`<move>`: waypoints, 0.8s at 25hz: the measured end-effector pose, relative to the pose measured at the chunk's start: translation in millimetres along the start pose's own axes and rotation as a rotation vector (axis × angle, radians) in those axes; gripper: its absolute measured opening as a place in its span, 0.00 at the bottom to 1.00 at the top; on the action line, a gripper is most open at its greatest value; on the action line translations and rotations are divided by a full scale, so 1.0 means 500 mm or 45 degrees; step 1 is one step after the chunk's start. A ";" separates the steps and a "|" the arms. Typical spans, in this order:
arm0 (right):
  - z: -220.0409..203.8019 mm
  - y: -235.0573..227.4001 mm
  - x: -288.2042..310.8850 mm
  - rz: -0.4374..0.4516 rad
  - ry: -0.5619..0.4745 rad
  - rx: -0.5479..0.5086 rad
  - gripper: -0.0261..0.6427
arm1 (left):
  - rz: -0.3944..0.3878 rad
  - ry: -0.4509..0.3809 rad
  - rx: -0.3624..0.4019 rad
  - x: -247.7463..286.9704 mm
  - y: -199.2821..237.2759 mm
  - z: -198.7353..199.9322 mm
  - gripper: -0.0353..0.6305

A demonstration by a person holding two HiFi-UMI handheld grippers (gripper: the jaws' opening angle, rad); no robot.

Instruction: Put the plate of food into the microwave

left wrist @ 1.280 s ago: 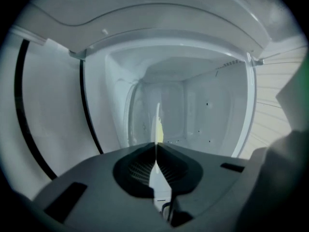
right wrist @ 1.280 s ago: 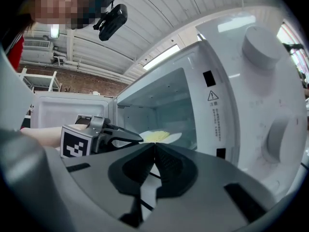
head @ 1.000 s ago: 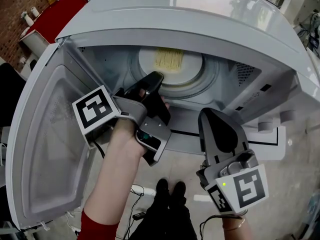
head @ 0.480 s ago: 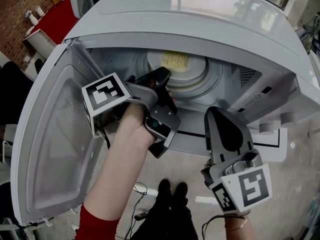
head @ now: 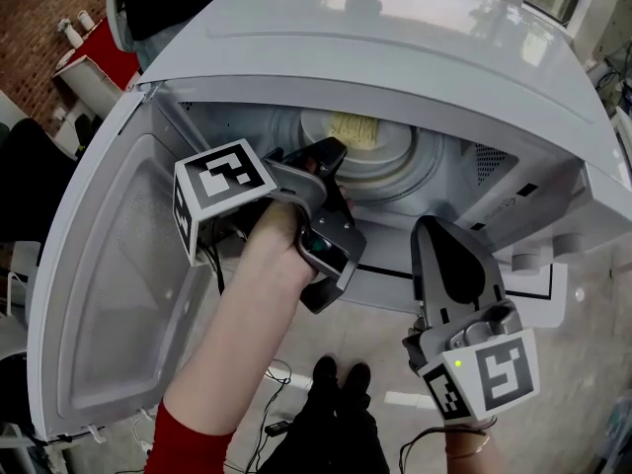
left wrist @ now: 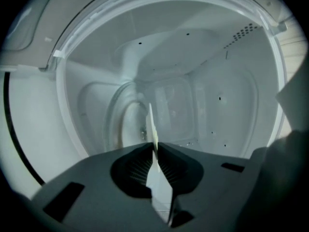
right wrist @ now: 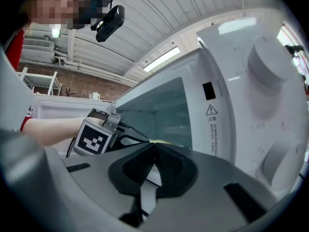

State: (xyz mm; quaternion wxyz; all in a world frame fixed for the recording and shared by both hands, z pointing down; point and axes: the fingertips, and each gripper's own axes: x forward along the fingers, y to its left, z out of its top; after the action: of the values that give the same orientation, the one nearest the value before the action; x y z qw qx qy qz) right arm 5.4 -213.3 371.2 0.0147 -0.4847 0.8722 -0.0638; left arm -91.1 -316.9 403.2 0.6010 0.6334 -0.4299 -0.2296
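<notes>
The right gripper (head: 437, 230) is held outside the white microwave (head: 395, 47), jaws closed on nothing. At its eleven o'clock the left gripper (head: 331, 152) is reached inside. Its jaws have just been opening, and the rim of the round white plate of yellow noodles (head: 383, 142) is still touched between them. The plate is set at their one o'clock.
</notes>
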 end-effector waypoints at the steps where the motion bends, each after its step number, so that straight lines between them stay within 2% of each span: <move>1: 0.002 -0.001 0.001 -0.001 -0.002 0.000 0.06 | 0.015 0.005 0.022 0.001 0.004 0.002 0.10; 8: 0.017 -0.006 0.008 0.009 -0.008 -0.007 0.06 | 0.152 0.044 0.258 0.004 0.013 0.015 0.15; 16: -0.005 0.001 0.033 0.045 0.066 -0.045 0.06 | 0.258 0.027 0.624 0.003 0.013 0.039 0.18; 20: -0.009 0.012 0.045 0.061 0.083 -0.052 0.06 | 0.291 0.005 0.731 -0.004 0.018 0.045 0.18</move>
State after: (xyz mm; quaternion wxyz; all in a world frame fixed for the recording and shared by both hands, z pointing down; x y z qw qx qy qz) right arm -12.0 -228.9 375.7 -0.0221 -0.4615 0.8848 -0.0615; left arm -112.6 -327.0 407.4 0.4203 0.7253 -0.5445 -0.0284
